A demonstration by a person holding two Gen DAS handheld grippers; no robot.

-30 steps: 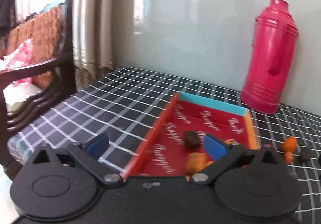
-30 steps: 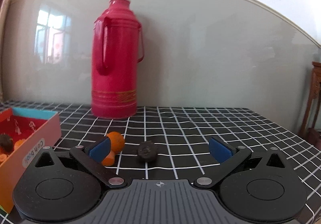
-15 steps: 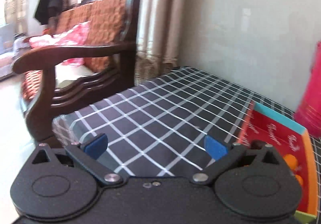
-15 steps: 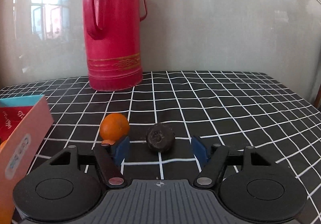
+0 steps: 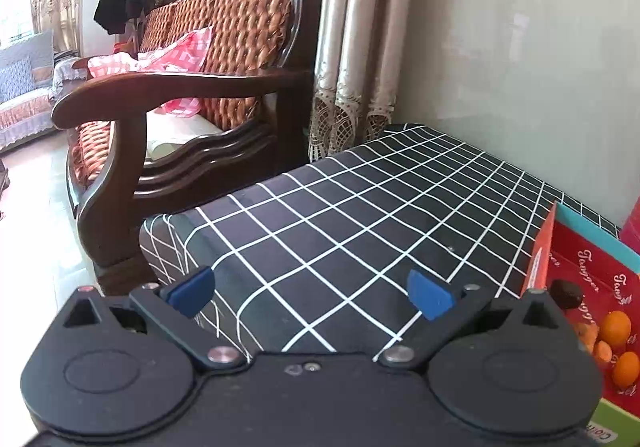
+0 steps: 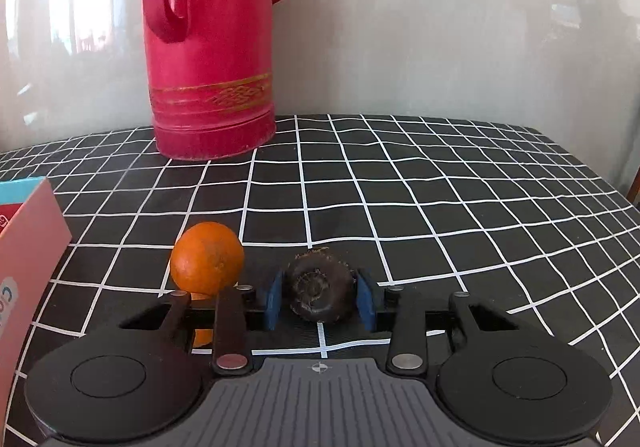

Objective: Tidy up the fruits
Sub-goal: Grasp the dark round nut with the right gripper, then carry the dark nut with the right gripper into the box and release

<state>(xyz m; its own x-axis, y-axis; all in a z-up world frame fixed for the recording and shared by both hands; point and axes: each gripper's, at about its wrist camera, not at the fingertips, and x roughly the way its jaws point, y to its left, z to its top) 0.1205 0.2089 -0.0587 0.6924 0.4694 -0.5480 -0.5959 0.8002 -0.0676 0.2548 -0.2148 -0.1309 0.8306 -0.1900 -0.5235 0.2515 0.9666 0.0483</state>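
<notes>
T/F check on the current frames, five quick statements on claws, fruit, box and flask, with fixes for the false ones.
1. The right claw has its blue pads against a dark brown fruit. True; its jaws have just been closing on it.
2. An orange sits on the tablecloth just left of that dark fruit. True.
3. The left claw grips an orange. False: it is open and empty over the checked cloth.
4. The red box is empty. False: it holds oranges and a dark fruit.
5. The red thermos flask lies on its side. False: it stands upright by the wall.
</notes>
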